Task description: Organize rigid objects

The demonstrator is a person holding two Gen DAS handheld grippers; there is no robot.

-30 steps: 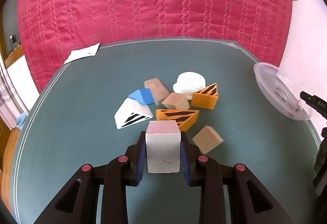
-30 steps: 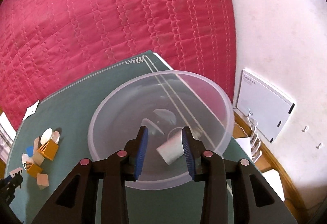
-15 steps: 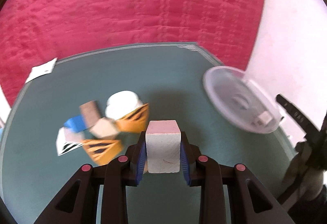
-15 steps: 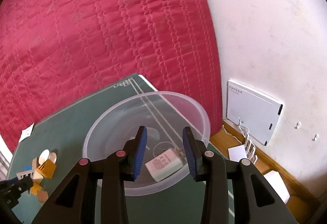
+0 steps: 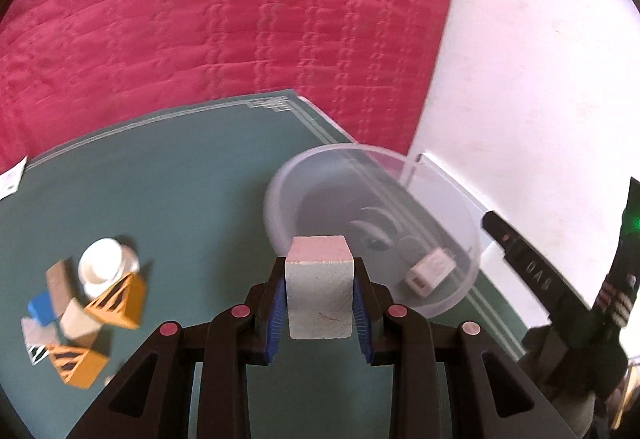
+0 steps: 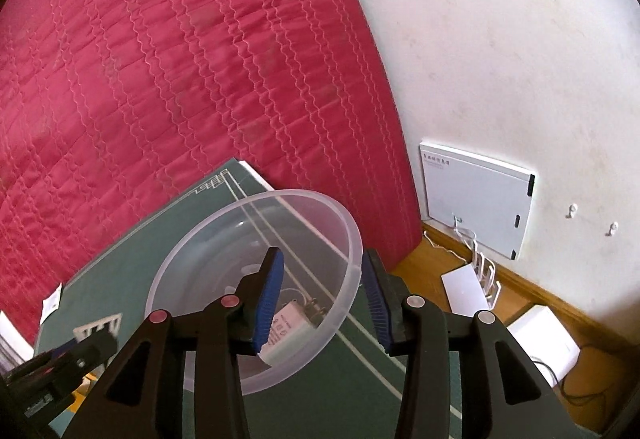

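The left gripper (image 5: pixel 319 293) is clamping a pale block with a pinkish top face (image 5: pixel 319 287) between its blue-padded fingers (image 5: pixel 275 313), one pad pressing on each side. The block is sitting upright in the grip, above the green table surface (image 5: pixel 168 199), with its top edge lining up against the near rim of the clear round plastic bowl (image 5: pixel 280 195).

The right gripper (image 6: pixel 323 295) is standing with its jaws spread wide and nothing between them. Its left blue pad (image 6: pixel 269 299) is showing over the bowl's inside; its right pad (image 6: pixel 374 303) is lying outside the bowl's rim (image 6: pixel 352 235), so the rim is passing between them.

The bowl is resting near the table's far right corner, close to the right edge. Inside it, a small white rectangular plug-like adapter (image 5: pixel 431 273) is lying against the near right wall.

Toward the table's left edge, a loose cluster is lying together: a white round cap-shaped piece (image 5: pixel 105 267), an orange wedge with black stripes (image 5: pixel 118 303) just beside it, a second orange striped wedge (image 5: pixel 78 365) nearer, tan wooden blocks (image 5: pixel 78 321) between them, and a blue block (image 5: pixel 41 311). The cluster is blurred. A white paper slip (image 5: pixel 11 181) is lying at the far left edge.

Beyond the table, a red quilted cover (image 6: pixel 180 71) is filling the background, with a white wall (image 6: pixel 500 39) to its right.
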